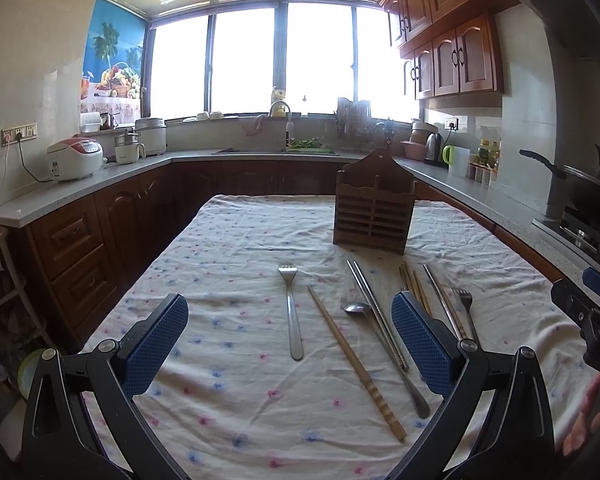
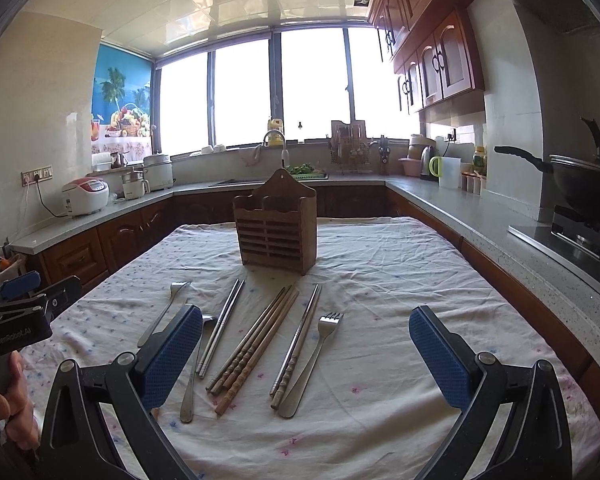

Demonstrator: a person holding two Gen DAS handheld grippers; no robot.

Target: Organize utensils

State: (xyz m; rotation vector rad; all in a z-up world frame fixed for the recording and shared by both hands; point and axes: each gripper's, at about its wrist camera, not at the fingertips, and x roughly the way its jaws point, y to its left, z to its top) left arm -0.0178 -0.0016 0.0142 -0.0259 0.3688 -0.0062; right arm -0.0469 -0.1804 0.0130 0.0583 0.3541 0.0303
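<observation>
A wooden utensil holder (image 1: 374,208) stands upright on the floral tablecloth (image 1: 228,264); it also shows in the right wrist view (image 2: 276,232). In front of it lie a fork (image 1: 294,316), a wooden chopstick (image 1: 356,364), a spoon (image 1: 384,344), steel chopsticks (image 1: 374,312), more chopsticks and a second fork (image 1: 466,308). The right wrist view shows the wooden chopsticks (image 2: 256,340), steel chopsticks (image 2: 222,326), spoon (image 2: 194,368) and forks (image 2: 312,360). My left gripper (image 1: 290,344) is open and empty above the first fork. My right gripper (image 2: 306,356) is open and empty above the utensils.
Kitchen counters (image 1: 100,176) ring the table, with a rice cooker (image 1: 75,158), a sink (image 1: 276,150), a kettle (image 1: 434,148) and a wok on the stove (image 2: 580,188). The other gripper shows at the right edge (image 1: 592,312) and at the left edge (image 2: 16,312).
</observation>
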